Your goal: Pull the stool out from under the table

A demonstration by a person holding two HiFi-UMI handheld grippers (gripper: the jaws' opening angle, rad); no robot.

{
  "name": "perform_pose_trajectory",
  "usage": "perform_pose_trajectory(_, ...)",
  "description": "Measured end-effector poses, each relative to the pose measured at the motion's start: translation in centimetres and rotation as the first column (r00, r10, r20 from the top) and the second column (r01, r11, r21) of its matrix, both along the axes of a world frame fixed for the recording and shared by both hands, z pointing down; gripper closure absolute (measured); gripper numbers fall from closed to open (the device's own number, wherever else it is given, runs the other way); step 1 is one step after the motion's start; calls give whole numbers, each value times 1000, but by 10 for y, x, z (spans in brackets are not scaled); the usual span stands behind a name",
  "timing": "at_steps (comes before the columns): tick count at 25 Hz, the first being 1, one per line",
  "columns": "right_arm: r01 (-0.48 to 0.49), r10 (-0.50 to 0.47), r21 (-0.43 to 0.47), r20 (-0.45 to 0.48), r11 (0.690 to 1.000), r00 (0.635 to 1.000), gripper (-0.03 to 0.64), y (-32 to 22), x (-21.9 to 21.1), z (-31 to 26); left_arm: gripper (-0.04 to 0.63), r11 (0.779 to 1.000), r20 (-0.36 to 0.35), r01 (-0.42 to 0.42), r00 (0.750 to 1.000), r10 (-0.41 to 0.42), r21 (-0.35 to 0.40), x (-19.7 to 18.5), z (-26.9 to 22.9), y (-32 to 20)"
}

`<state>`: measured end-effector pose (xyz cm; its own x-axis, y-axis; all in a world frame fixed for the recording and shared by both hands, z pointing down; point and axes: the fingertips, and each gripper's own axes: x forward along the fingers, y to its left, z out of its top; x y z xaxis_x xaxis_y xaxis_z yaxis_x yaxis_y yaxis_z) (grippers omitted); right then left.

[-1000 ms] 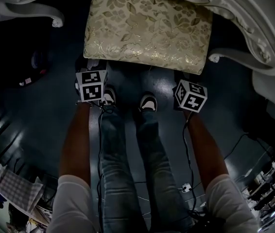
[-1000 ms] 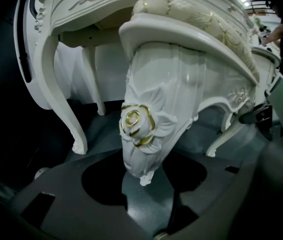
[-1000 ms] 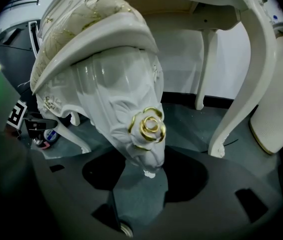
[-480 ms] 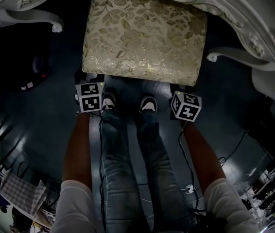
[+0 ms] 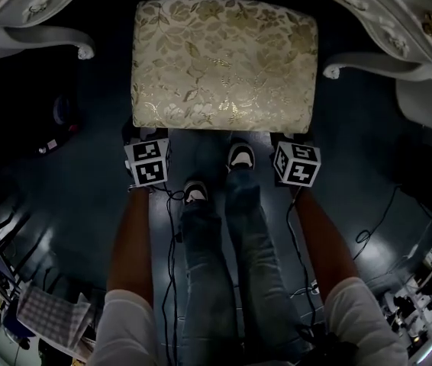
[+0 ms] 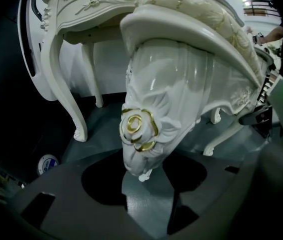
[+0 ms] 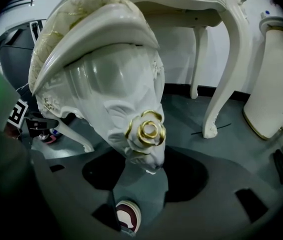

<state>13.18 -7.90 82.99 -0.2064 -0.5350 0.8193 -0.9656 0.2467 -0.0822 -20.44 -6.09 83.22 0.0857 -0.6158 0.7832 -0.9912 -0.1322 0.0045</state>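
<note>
Your left gripper (image 5: pixel 149 161) is clamped on the stool (image 5: pixel 224 59) by its near-left leg (image 6: pixel 156 109), at the 7 o'clock corner. Your right gripper (image 5: pixel 297 163) clamps the near-right leg (image 7: pixel 126 104) at 5 o'clock. The stool stands on the floor (image 5: pixel 86 204) at 12 o'clock from your shoes (image 5: pixel 240 156), its far edge at the white bench (image 5: pixel 388 25) rim.

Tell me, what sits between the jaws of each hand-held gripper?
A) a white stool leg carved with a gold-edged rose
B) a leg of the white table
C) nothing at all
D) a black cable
A: the left hand-held gripper grips the left stool leg, with its gold-edged rose, and the right hand-held gripper grips the matching right stool leg.
</note>
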Motion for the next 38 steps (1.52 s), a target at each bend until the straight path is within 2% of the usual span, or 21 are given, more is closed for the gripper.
perform_pose_trajectory(9, -25, 25, 10, -8, 1000, 1000, 385, 4, -1, -1, 359, 999, -19, -38, 999, 39, 4, 0, -1, 0)
perform_pose_trajectory(23, -14, 14, 23, 4, 1000, 1000, 385, -6, 5, 1, 359, 1000, -28, -9, 1000, 9, 4, 6, -2, 4)
perform_pose_trajectory(30, -29, 28, 34, 14, 999, 999, 385, -2, 1, 1, 359, 1000, -30, -26, 999, 26, 6, 3, -5, 2)
perform_pose_trajectory(38, -20, 20, -4, 0, 1000, 1000, 385, 1, 1, 0, 359, 999, -37, -35, 999, 35, -18, 3, -2, 2)
